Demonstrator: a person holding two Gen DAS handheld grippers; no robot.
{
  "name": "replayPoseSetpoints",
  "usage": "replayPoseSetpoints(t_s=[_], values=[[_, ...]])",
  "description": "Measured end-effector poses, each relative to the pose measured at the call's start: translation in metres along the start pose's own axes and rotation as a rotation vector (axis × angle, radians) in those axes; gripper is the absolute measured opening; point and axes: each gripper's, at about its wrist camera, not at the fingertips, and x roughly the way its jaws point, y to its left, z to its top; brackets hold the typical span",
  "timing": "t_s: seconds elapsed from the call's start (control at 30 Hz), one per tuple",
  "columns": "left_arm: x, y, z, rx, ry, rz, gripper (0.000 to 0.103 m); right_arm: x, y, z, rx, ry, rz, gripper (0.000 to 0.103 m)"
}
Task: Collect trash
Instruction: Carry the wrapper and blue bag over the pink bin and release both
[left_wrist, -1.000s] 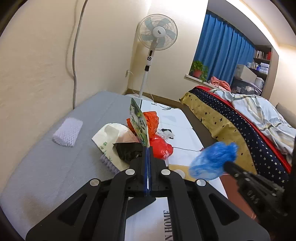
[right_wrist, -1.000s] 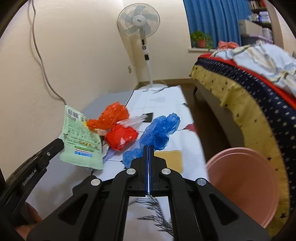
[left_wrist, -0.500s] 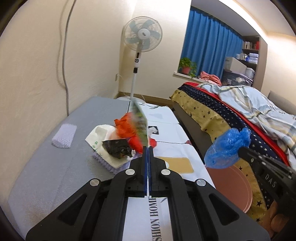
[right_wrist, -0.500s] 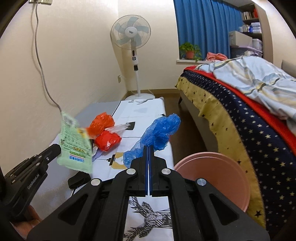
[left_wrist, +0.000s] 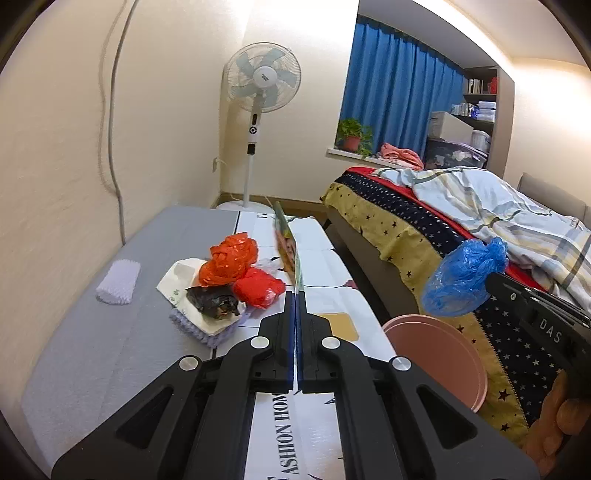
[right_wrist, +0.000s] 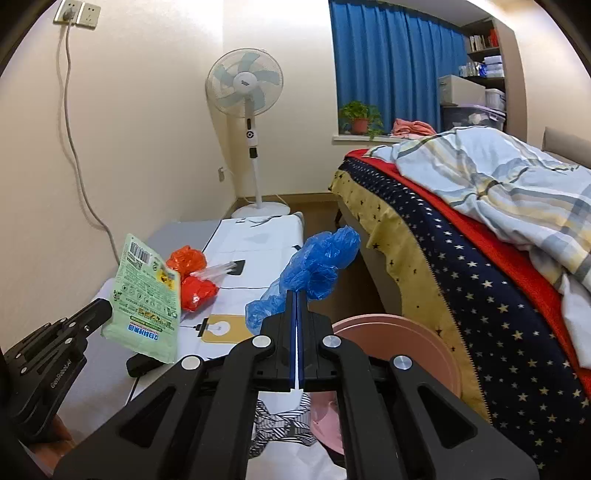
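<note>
We hold the left gripper (left_wrist: 296, 295) clamped on a green wrapper (right_wrist: 147, 295), which hangs in the air above the white mat (left_wrist: 325, 251), edge-on in the left view. Our right gripper (right_wrist: 296, 295) is pinched on a crumpled blue bag (right_wrist: 317, 266), lifted just above and behind the pink bin (right_wrist: 406, 339) that stands between mat and bed (right_wrist: 461, 258). Two red bags (left_wrist: 236, 262) and a black scrap (left_wrist: 214, 302) lie piled on a white bag (left_wrist: 177, 280), near a white foam piece (left_wrist: 118, 282) on the grey mat (left_wrist: 110, 332).

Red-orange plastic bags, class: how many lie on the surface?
2: one crumpled orange bag atop the pile, one red bag just right of it. Others may be hidden.
</note>
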Motion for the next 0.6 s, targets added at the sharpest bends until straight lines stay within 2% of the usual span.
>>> replayPoseSetpoints(t_s=[0.6], values=[[-0.002,-0.026,-0.004,0.036,0.008,-0.071,0.0,-0.012,-0.024,0.001,0.035,-0.007,-0.068,0.0]])
